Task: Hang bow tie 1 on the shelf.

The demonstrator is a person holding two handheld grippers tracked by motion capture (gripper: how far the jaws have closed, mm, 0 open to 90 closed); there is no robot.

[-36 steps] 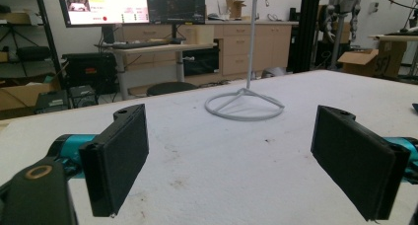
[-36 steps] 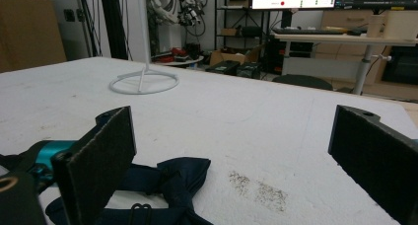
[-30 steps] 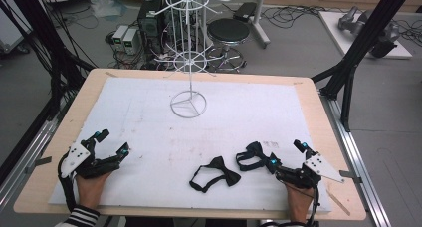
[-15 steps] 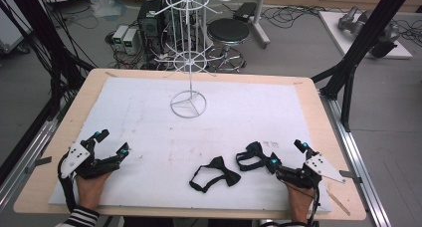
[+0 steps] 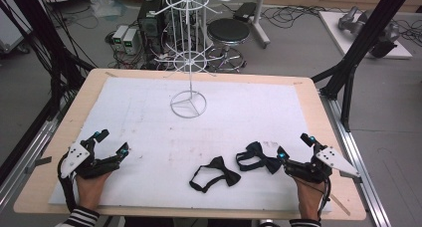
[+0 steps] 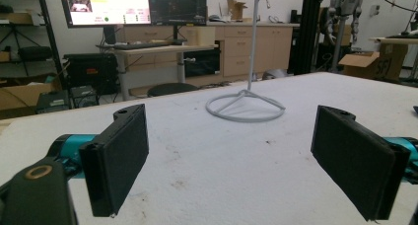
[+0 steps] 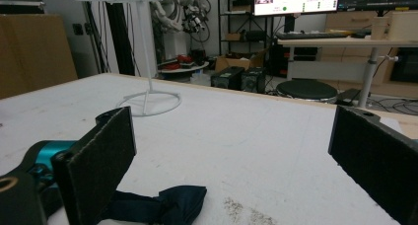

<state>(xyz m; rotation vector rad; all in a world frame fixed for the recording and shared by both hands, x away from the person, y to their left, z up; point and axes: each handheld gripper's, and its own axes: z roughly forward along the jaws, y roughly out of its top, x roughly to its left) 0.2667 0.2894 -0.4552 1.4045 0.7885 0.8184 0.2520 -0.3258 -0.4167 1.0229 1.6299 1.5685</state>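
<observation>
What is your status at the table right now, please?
Both grippers open, left gripper and right gripper low at near edge. Two bow ties flat: one centre, one by right gripper. Rack at far side, path clear.

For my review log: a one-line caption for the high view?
Two open grippers, left and right, rest near two bow ties before a wire rack.

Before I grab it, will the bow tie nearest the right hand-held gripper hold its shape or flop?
The bow tie is probably floppy: it looks like soft fabric, and its thin strap loop lies slack on the white mat. It likely weighs little, so a push may slide or bunch it. The strap would probably dangle when the knot is lifted.
</observation>
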